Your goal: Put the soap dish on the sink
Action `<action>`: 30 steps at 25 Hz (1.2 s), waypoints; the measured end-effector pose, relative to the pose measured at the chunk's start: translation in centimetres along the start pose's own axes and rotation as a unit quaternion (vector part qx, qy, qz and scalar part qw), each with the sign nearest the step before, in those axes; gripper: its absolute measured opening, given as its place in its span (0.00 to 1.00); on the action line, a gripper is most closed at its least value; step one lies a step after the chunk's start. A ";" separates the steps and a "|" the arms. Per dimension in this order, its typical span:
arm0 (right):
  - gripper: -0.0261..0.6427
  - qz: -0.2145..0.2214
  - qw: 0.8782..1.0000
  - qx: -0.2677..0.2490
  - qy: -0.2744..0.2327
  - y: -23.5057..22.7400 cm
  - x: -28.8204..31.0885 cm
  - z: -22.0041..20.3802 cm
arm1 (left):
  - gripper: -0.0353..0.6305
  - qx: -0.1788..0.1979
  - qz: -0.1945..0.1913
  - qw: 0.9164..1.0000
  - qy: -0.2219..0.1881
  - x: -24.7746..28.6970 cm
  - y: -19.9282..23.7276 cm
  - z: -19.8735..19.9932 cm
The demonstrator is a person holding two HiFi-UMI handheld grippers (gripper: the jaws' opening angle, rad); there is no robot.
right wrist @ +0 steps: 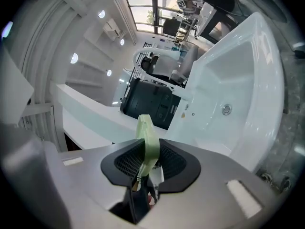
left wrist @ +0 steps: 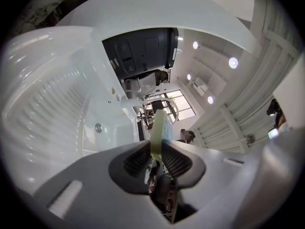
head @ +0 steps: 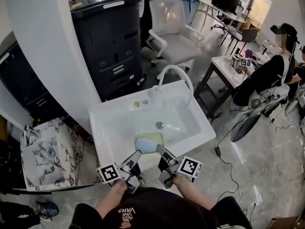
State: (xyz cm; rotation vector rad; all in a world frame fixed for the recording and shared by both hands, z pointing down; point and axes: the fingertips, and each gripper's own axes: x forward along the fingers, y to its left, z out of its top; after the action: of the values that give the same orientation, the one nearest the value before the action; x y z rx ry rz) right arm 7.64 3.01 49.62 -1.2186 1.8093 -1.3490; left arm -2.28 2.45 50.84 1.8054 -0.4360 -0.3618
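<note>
The soap dish is pale green with a light blue lump lying in it. It hangs over the near part of the white sink, just inside the front rim. My left gripper is shut on its near left edge, and my right gripper is shut on its near right edge. In the left gripper view the dish's thin green rim stands clamped between the black pads, with the sink basin beyond. The right gripper view shows the same rim pinched, with the sink to the right.
A curved white faucet rises at the sink's back edge, and the drain is in mid basin. Behind stand a dark cabinet and a white chair. A marble-patterned box sits left. A person sits far right.
</note>
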 end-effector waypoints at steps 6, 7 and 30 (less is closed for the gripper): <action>0.17 -0.003 1.000 0.002 -0.009 -0.2 3.0 0.9 | 0.23 -0.002 0.003 1.000 0.009 1.1 1.1 2.9; 0.17 -0.002 1.000 0.002 -0.011 -0.3 3.4 1.1 | 0.23 0.000 0.001 1.000 0.011 1.3 1.4 3.3; 0.17 0.026 0.998 -0.003 0.066 -4.5 12.7 5.4 | 0.23 0.023 0.038 0.997 -0.058 6.6 6.2 9.6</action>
State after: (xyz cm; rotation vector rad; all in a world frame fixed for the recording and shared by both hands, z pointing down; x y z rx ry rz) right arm 8.31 -11.10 53.04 -1.1010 1.9226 -1.4248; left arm -1.50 -10.34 54.08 1.8127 -0.5955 -0.4077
